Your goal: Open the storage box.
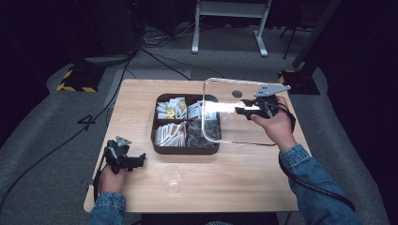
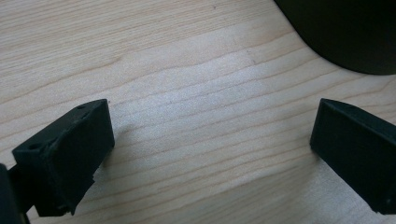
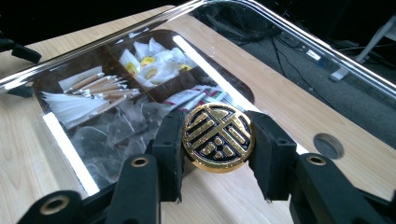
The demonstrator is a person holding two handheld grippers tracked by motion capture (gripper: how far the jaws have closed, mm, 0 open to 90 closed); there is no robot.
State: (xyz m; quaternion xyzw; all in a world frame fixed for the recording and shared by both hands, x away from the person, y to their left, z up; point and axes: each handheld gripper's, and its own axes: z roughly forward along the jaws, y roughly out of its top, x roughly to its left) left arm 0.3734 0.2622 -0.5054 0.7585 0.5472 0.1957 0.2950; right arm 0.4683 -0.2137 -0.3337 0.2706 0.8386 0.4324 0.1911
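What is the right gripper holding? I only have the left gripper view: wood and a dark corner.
Observer: The right gripper is shut on the gold knob of a clear lid.
Operator: Is the lid on the tray?
Observer: No, it is held up, partly over the right side of the brown tray.
Operator: Anything near my left gripper?
Observer: A clear cup stands on the table, apart from the open left gripper.

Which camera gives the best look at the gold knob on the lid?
The right gripper view: the gold knob sits close up, clamped between the right gripper's jaws, its pattern sharp. In the high view, glare on the clear lid washes out that spot. The left gripper view faces bare table.
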